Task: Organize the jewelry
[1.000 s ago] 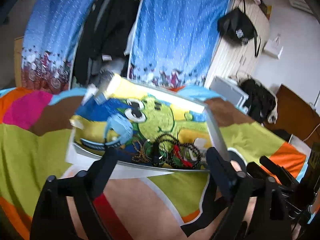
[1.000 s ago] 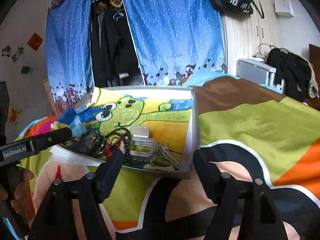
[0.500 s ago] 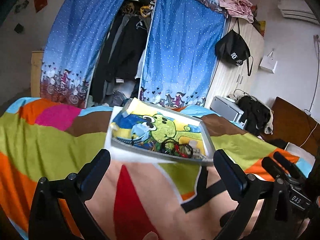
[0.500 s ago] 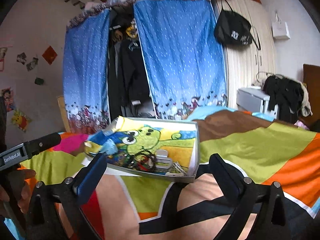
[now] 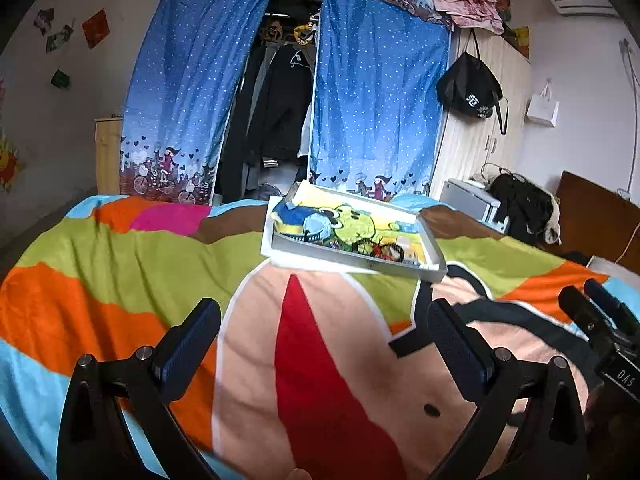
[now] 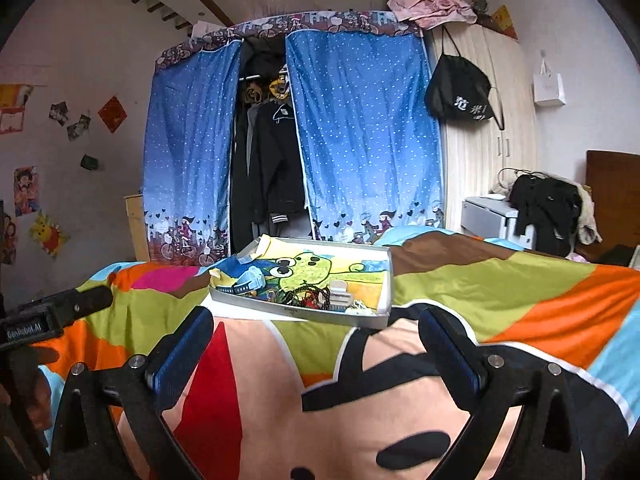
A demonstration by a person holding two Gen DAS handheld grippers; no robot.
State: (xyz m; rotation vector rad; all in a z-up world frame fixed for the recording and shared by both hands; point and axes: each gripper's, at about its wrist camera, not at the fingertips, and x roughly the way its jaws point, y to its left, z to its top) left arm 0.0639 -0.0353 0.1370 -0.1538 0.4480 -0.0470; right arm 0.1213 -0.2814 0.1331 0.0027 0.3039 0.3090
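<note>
Left gripper (image 5: 324, 332): hangs over the near part of the bed, jaws spread wide, nothing between them; its dark blue pads (image 5: 188, 344) face each other across bare bedspread.
Right gripper (image 6: 316, 348): also low over the near bedspread, jaws spread wide and empty; in the left wrist view its body shows at the far right edge (image 5: 600, 320).
Left gripper seen from the right wrist view: a black bar with a white label pokes in at the left edge (image 6: 56, 314).
Tray (image 6: 380, 280): a shallow white tray lying on the bed, beyond both grippers and well apart from them, lined with a cartoon picture of a green frog-like figure on yellow and blue.
Jewelry (image 6: 308, 294): a tangle of dark beaded bracelets with some red in it, heaped in the near part of the tray.
Hair clip (image 6: 338, 294): a pale, boxy clip just right of the bracelets, inside the tray.
Light blue band (image 6: 250, 280): curled at the tray's left end.
Small pale pieces (image 6: 362, 306): at the near right corner of the tray, too small to name.
Bedspread (image 5: 120, 264): bold patches of orange, green, pink, brown and red.
Curtains (image 6: 360, 140): blue, dotted, parted in front of hanging dark clothes on the far side.
Black bag (image 6: 460, 92): hangs on the wardrobe at far right.
</note>
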